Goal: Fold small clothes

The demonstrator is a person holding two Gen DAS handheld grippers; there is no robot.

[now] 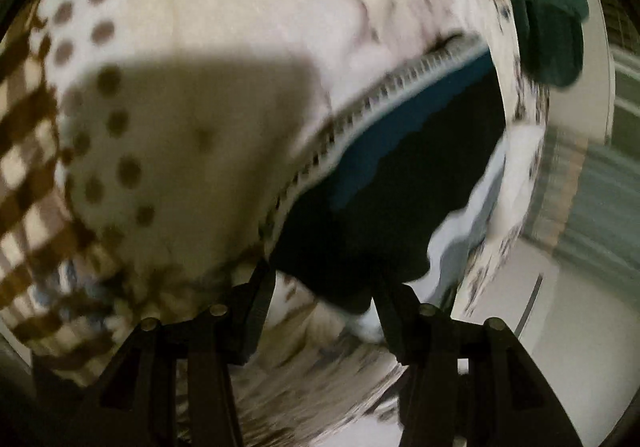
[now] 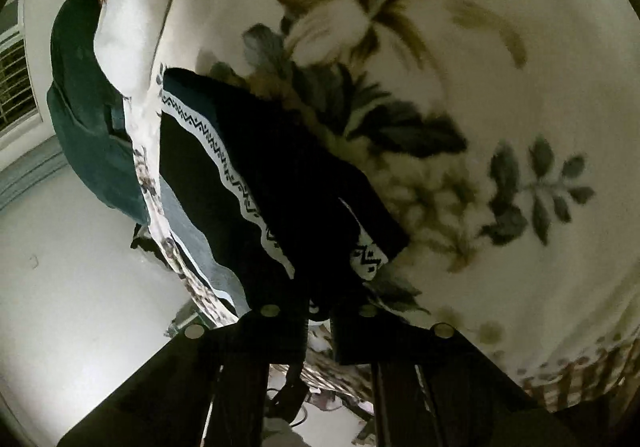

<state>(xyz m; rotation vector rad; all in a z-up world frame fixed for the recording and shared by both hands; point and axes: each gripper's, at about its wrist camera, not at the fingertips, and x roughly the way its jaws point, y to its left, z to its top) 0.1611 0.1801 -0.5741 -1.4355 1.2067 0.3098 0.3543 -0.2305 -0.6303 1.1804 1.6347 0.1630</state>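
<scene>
Dark garment (image 2: pixel 280 183), navy or black with a white zigzag-patterned band (image 2: pixel 240 175), lies on a floral bedspread (image 2: pixel 500 47). From the right wrist view it runs from 10 o'clock down to the gripper at 6 o'clock.

Right gripper (image 2: pixel 318 307): fingers drawn together at the garment's near edge, dark cloth apparently pinched between them; the area is too dark to be certain.

Left gripper (image 1: pixel 324 283): fingers apart, dark cloth edge lying between them at 6 o'clock. Whether the pads press on it I cannot tell; the frame is blurred.

In the left view the garment (image 1: pixel 392 183) sits at centre right, its patterned band (image 1: pixel 384 95) running diagonally. A dotted and checked stretch of bedspread (image 1: pixel 120 47) spreads toward 9 o'clock. Teal cloth (image 1: pixel 548 7) sits at 1 o'clock, off the bed edge.

Step in hand, as I judge it: securing both near corners before a fold. The next move calls for a firm left-side grip, then lifting both corners together and carrying them across evenly.

No brand, label or legible writing visible.
</scene>
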